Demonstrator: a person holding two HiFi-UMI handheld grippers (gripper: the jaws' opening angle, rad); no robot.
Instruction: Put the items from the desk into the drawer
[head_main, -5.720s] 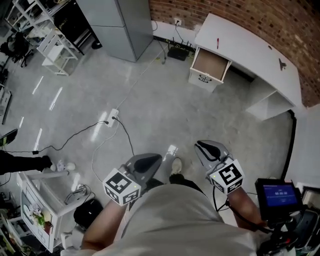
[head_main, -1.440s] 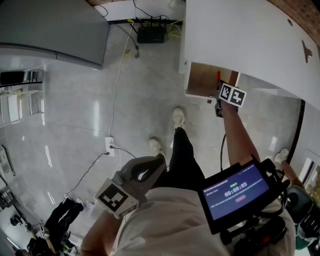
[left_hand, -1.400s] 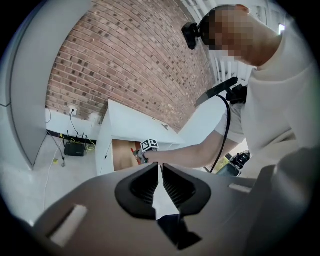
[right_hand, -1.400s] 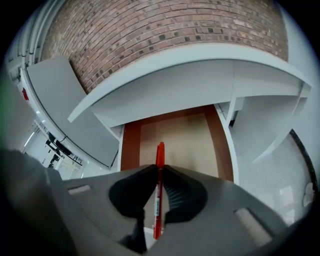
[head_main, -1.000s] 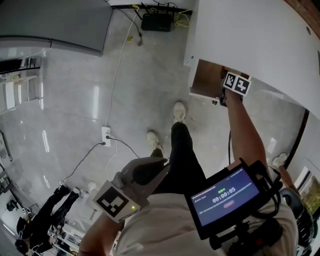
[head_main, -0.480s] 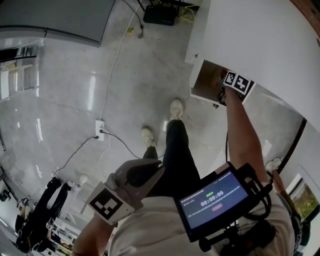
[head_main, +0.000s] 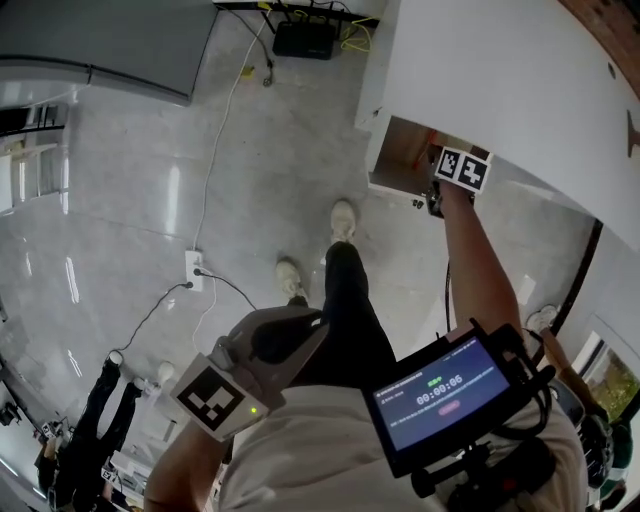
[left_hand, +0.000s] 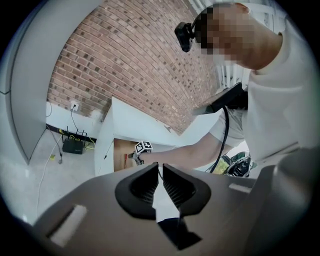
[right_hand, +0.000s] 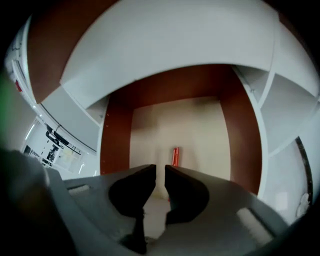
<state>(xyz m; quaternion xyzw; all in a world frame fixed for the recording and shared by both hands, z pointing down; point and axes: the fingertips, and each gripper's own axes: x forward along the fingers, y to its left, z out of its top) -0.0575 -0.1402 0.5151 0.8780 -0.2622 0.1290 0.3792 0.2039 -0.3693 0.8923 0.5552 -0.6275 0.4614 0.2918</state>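
The white desk (head_main: 500, 80) has one open drawer (head_main: 392, 158) with a wooden floor. My right gripper (head_main: 443, 180) reaches over the drawer's front, its jaws hidden under the marker cube. In the right gripper view, my right gripper (right_hand: 160, 168) is shut with nothing between its jaws. Just beyond its tips, a red pen (right_hand: 175, 155) lies on the drawer floor (right_hand: 200, 130). My left gripper (head_main: 305, 332) hangs low beside my body, far from the desk. Seen in its own view, the left gripper (left_hand: 160, 165) is shut and empty. A small dark item (head_main: 632, 118) lies on the desk's far right.
A grey cabinet (head_main: 100, 40) stands at the upper left. A black box with cables (head_main: 305, 40) sits by the wall next to the desk. A power strip with a cord (head_main: 193, 268) lies on the tiled floor. A screen (head_main: 440, 385) is mounted at my chest.
I have walked from mid-room up to the desk, and the right gripper has reached into the open drawer. Over the last second it stays there. The left gripper remains at my side.
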